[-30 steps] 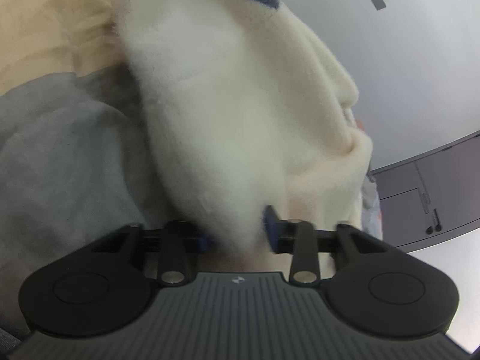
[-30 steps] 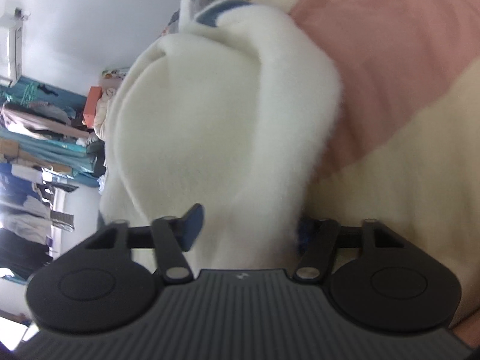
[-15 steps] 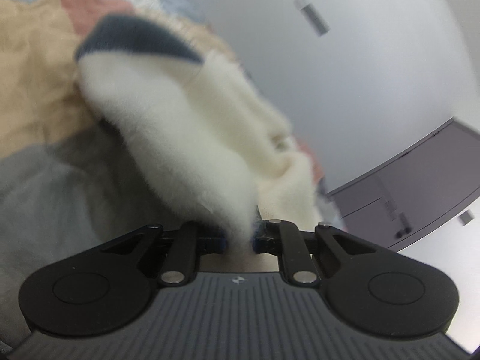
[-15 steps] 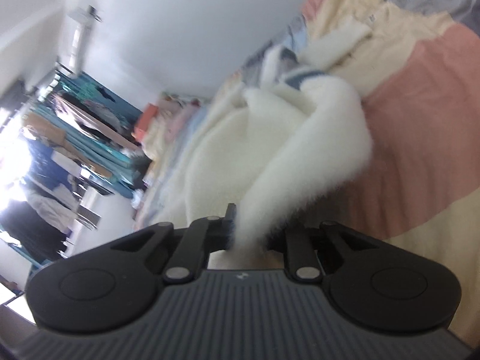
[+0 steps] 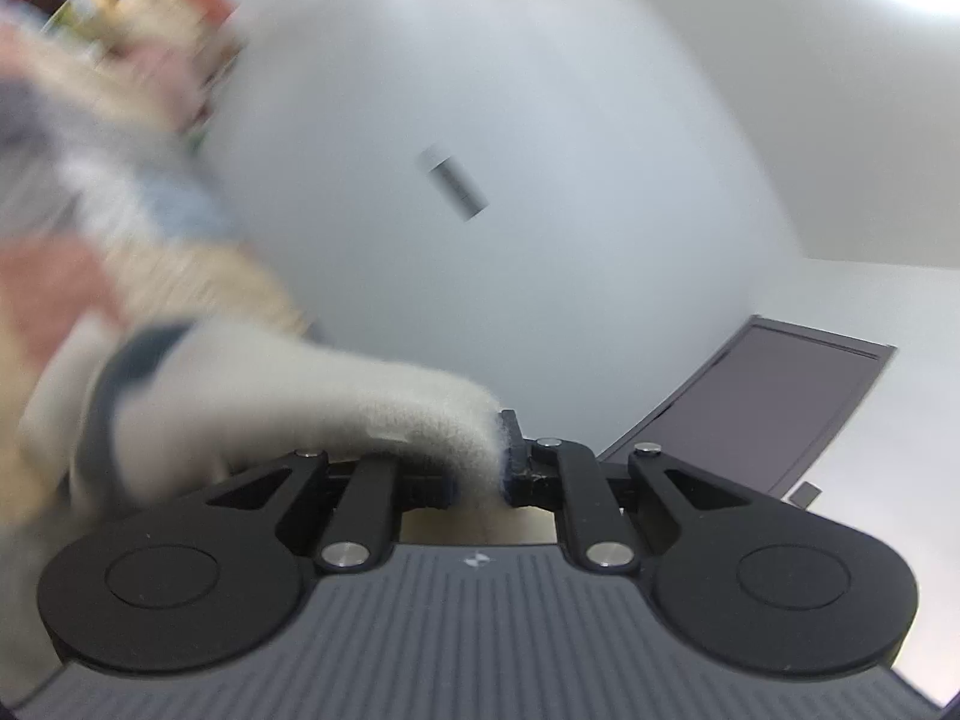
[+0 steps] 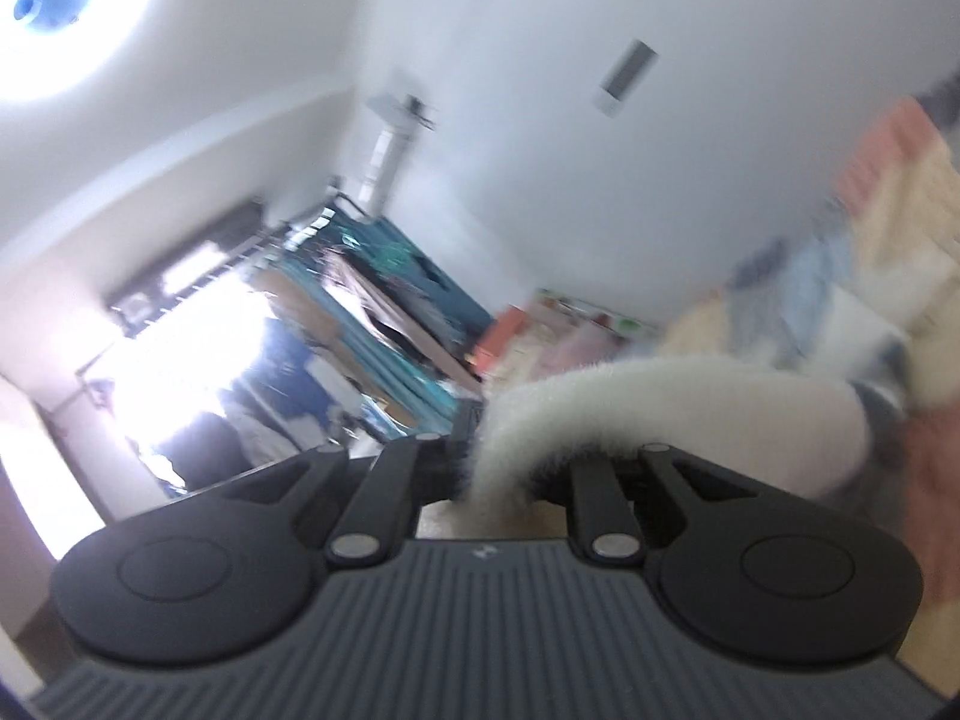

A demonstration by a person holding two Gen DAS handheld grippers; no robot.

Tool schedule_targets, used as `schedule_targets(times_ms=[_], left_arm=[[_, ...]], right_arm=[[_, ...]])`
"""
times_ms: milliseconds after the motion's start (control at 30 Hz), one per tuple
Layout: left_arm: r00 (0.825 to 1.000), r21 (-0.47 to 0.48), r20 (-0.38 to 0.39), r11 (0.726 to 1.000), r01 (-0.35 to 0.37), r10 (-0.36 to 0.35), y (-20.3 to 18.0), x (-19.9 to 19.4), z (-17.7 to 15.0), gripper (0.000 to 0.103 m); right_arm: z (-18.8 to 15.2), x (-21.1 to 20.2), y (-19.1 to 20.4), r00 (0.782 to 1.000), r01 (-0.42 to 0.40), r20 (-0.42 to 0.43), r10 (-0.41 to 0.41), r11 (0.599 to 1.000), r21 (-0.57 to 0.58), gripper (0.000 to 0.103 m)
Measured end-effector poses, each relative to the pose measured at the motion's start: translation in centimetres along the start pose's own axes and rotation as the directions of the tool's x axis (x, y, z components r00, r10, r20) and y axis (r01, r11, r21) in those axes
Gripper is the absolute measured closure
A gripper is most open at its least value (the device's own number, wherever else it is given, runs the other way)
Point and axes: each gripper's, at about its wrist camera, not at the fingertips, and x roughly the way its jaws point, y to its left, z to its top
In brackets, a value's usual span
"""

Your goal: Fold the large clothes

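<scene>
**Both claws clamped on the fleece, held up off the bed**

The left claw is clenched on a bunched edge of the cream fleece garment; the fabric runs away from its jaws to the left, where a dark blue band crosses it. That side of the left view is blurred, but a patchwork blanket in pink, tan and grey shows beyond the fleece. Straight ahead is a pale wall and, lower right, a dark cabinet door.

The right claw is likewise clamped on the fleece garment, which arches out of its jaws and off to the right toward the blanket. To its left stand a bright window and a crowded clothes rack. A round ceiling lamp glows in the upper corner.
</scene>
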Motion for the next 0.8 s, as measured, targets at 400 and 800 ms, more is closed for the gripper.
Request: schedule_targets(times_ms=[400, 800], left_arm=[[0.978, 0.267, 0.153, 0.959, 0.100, -0.145, -19.9, -3.4, 14.1, 0.088], [0.986, 0.351, 0.128, 0.935, 0.056, -0.107, -27.7, -0.6, 21.7, 0.087]], right_arm=[[13.5, -0.6, 15.3, 0.978, -0.165, 0.095, 0.186, 0.967, -0.193, 0.088], [21.2, 2.8, 21.1, 0.980, -0.073, 0.150, 0.127, 0.944, -0.321, 0.088]])
